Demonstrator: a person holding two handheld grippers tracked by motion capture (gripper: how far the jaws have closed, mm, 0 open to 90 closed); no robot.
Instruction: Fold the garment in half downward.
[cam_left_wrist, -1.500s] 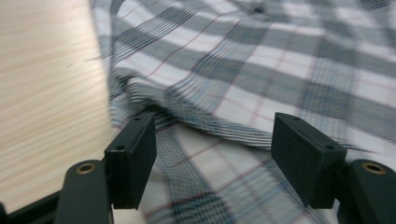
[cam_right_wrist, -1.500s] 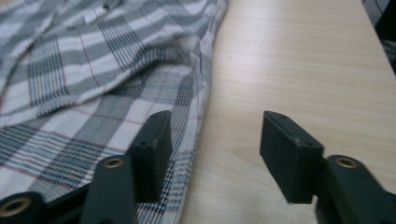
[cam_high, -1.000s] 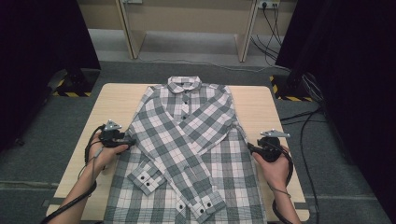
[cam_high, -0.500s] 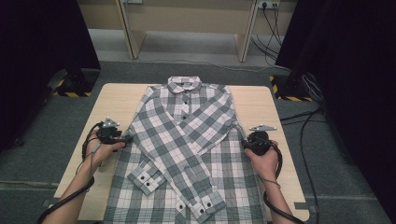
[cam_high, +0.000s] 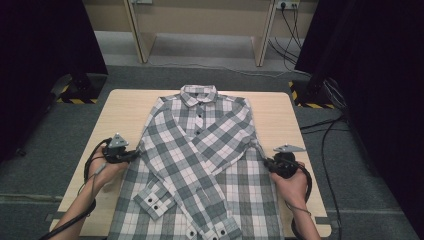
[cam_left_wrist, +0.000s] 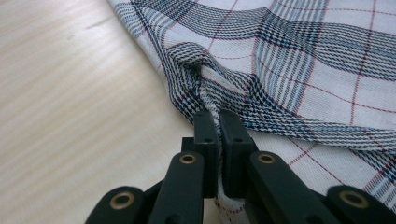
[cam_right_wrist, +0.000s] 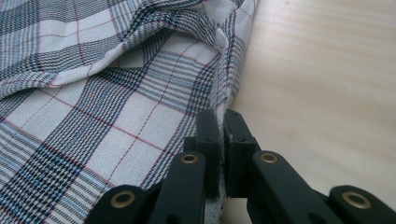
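- Left gripper (cam_high: 134, 154) — jaws have just been closing; now pinched on the shirt (cam_high: 210, 165) edge, cloth bunched between them.
- Right gripper (cam_high: 267, 163) — jaws likewise just closed, clamped on the opposite edge.
- Both forearms come in from the bottom, hands wrapped round the grippers, jaws pointing inward.

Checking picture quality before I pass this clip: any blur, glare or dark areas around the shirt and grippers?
High view: soft and dim, dark curtains at both sides, shirt evenly lit, no glare. Left gripper view: left gripper and pinched hem sharp, far cloth softer. Right gripper view: right gripper crisp, table bright but not blown out.
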